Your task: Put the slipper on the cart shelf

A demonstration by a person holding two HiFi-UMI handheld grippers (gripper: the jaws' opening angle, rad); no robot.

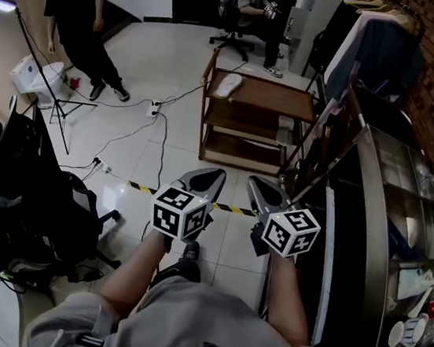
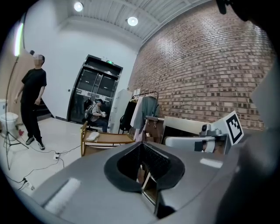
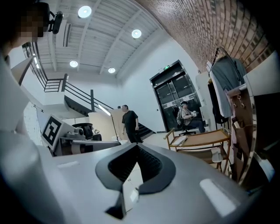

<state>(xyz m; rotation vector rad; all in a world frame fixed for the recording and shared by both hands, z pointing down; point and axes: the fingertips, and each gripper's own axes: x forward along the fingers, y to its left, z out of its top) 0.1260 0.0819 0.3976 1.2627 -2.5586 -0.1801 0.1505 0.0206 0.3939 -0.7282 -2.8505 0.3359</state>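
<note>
Two grippers, the left gripper and the right gripper, were held side by side well short of the cart, each with its jaws clenched together on nothing. The slipper lay flat on the cart's top shelf, toward its rear left corner, so the placing looked done. What the step seemed to ask for was a check that the sole rested wholly on the board, clear of the cart's rail, with both tools kept back from the cart so nothing got nudged. Should the slipper want straightening, a light pinch at its heel from the cart's front side would probably serve best. A pale thing sat at the right end of the cart's middle shelf, too small to name. The cart's right legs were crossed by poles of the clothes rack beside it, and its bottom shelf showed only in part. Whether the slipper overhung the cart's far edge could not be told.
</note>
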